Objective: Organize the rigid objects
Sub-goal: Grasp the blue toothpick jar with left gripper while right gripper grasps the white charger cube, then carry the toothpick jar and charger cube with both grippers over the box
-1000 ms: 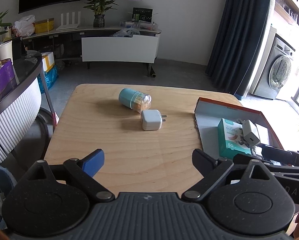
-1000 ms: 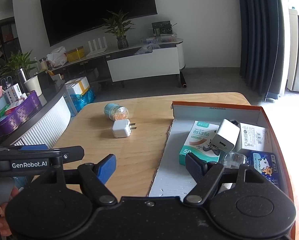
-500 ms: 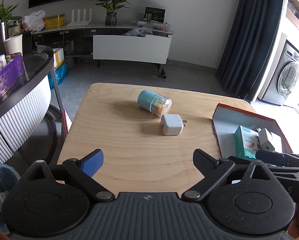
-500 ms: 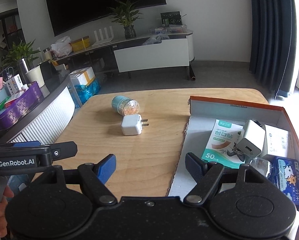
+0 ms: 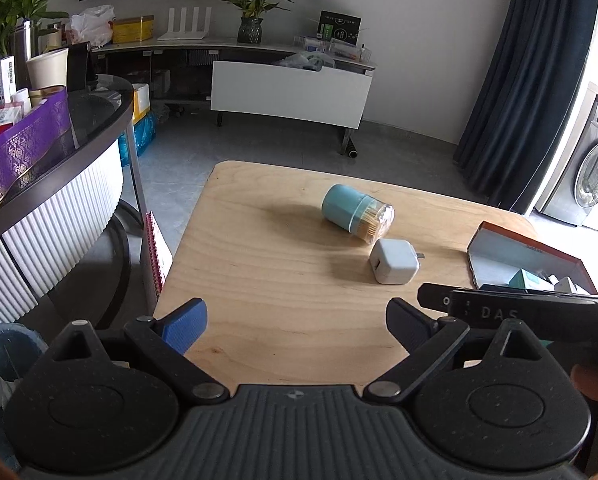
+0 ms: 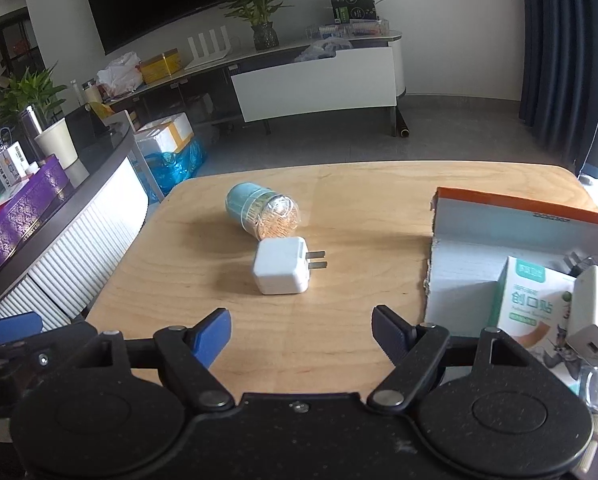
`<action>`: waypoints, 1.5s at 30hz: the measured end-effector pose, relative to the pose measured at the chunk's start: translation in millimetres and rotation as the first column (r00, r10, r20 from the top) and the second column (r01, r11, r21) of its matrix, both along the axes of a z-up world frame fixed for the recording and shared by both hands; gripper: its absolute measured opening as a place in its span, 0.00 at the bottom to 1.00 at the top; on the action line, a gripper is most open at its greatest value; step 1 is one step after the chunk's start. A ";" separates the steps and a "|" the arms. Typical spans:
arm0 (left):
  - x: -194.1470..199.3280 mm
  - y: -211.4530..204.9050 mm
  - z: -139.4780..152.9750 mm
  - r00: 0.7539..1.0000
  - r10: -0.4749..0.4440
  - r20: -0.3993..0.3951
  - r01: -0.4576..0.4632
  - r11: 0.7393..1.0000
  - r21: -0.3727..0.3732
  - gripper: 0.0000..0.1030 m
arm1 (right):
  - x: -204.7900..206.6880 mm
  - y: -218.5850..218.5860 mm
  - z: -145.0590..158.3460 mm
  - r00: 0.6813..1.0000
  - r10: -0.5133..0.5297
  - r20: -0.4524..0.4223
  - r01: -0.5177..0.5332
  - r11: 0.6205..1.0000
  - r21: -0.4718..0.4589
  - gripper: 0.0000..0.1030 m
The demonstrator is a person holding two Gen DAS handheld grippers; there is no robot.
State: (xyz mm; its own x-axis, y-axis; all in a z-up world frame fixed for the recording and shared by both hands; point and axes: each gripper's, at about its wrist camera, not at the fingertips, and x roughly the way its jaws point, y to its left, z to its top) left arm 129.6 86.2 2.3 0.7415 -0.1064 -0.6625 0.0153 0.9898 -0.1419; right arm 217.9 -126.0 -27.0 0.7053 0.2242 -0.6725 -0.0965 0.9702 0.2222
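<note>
**Both grippers empty over the table, charger and toothpick jar lying loose**

Right gripper (image 6: 301, 330): jaws wide and opening a touch further, nothing between them, bare wooden table (image 6: 351, 216) in the gap. At twelve o'clock from the fingertips, a little left: white charger (image 6: 281, 266), prongs pointing toward three o'clock. Just beyond it, toward eleven o'clock: teal toothpick jar (image 6: 261, 212) on its side, clear end with the toothpicks facing the camera, close to the charger; touching or not, cannot tell. At three o'clock: orange-rimmed box (image 6: 511, 210), seen well inside here only: green-and-white carton (image 6: 533, 308), a second white charger (image 6: 591, 322) leaning on it.

Left gripper (image 5: 295, 316): jaws spread wide, empty, over the table's near part. Charger (image 5: 393, 262) at one o'clock, jar (image 5: 353, 214) behind it. Box (image 5: 527, 246) at three o'clock, contents mostly hidden behind the right gripper's dark body. Shown better here: striped round counter (image 5: 59, 208) at nine o'clock.
</note>
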 end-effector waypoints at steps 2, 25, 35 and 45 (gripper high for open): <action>4.4 1.6 -2.5 1.000 0.003 -0.007 -0.003 1.000 0.000 0.96 | 12.2 8.6 -6.4 1.000 0.012 -0.017 -0.013 1.000 -0.008 0.89; 88.7 -18.8 -20.5 0.969 -0.235 0.074 0.230 0.971 0.070 1.00 | 50.1 7.1 -26.2 0.998 -0.032 -0.055 0.030 0.999 -0.030 0.69; 137.5 -59.9 -50.7 0.928 -0.366 0.070 0.350 0.921 0.173 1.00 | 5.5 -17.4 -12.9 0.998 0.000 -0.057 0.000 1.000 0.005 0.69; 129.3 -60.4 -58.1 0.923 -0.374 0.089 0.354 0.917 0.181 0.79 | -12.0 -31.3 5.7 1.000 -0.012 0.010 0.012 1.000 0.027 0.69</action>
